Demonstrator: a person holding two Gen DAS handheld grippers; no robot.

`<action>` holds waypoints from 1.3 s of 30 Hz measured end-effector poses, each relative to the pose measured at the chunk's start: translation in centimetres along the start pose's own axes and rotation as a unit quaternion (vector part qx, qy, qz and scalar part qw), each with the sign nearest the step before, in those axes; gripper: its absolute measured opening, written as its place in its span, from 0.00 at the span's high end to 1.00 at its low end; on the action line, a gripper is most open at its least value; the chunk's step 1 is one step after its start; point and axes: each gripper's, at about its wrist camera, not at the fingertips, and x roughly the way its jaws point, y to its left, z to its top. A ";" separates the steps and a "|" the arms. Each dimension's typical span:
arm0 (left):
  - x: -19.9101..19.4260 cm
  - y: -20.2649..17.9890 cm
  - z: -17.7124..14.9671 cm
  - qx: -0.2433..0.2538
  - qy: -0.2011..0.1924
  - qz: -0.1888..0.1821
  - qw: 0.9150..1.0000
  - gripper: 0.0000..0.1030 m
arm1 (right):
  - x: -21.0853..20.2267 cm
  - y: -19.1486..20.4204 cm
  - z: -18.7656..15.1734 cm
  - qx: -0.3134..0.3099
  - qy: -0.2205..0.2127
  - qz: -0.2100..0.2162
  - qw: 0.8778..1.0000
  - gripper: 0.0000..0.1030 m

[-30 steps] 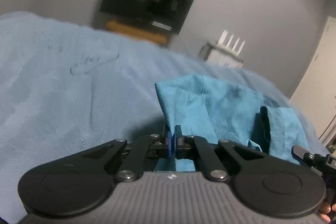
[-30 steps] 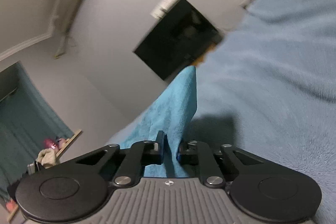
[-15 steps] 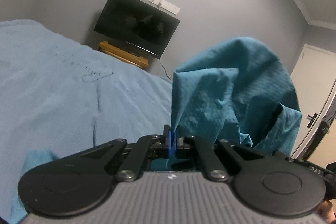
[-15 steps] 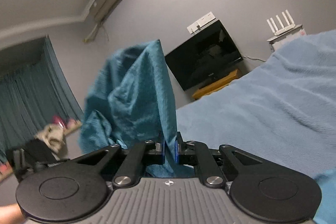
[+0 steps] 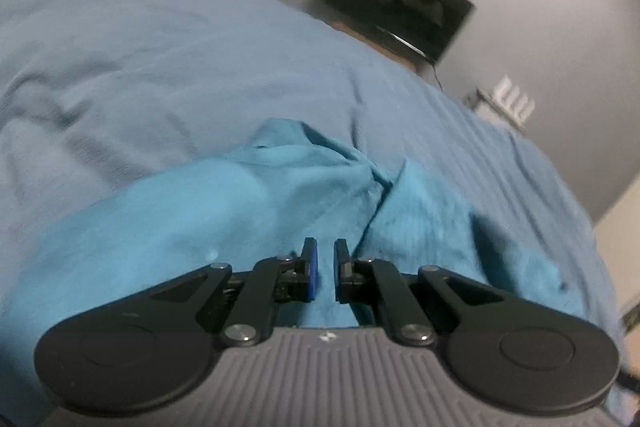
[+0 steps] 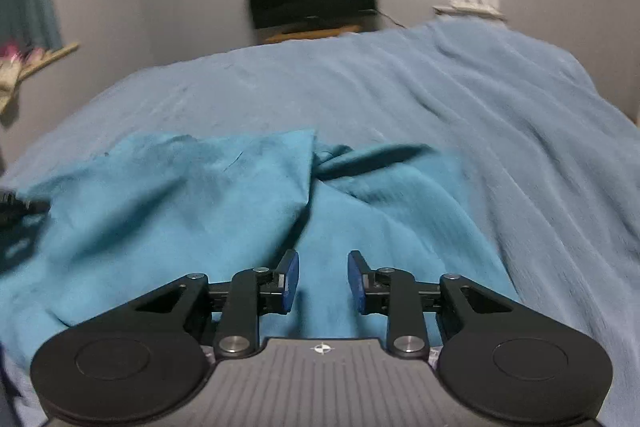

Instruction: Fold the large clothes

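Released half a second after being swung high in pinched jaws: teal garment now down in rumpled folds on the blue bedspread, left gripper narrowly parted, right gripper spread wider, both empty, likely one fold laid and smoothing due.

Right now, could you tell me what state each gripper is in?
Left gripper: open, narrow gap, holding nothing, above the teal garment.
Right gripper: open wide, empty.
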 end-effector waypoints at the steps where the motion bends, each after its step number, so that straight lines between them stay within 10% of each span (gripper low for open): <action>1: -1.2 0.3 0.1 -0.010 -0.012 -0.005 1.000 0.94 | -1.1 0.0 0.1 0.012 -0.010 -0.001 1.000 0.62; 4: -3.8 -0.5 0.0 0.002 -0.049 -0.013 0.999 0.61 | -3.9 0.7 0.5 0.041 -0.044 -0.004 0.998 0.55; 10: -3.7 -6.4 -1.5 0.149 -0.069 0.010 0.986 0.38 | -5.6 5.2 -0.3 0.030 -0.086 -0.006 0.996 0.44; 28: 3.3 -11.4 -3.7 0.238 -0.019 -0.026 0.971 0.37 | 2.9 12.2 0.3 -0.081 -0.150 0.021 0.985 0.42; 36: 8.2 -12.1 -7.0 0.342 0.076 0.023 0.936 0.30 | 8.5 13.5 -0.9 -0.153 -0.035 -0.009 0.988 0.42; 39: 8.5 -11.8 -7.0 0.338 0.080 0.037 0.937 0.30 | 9.8 11.7 -0.7 -0.104 -0.005 -0.058 0.993 0.35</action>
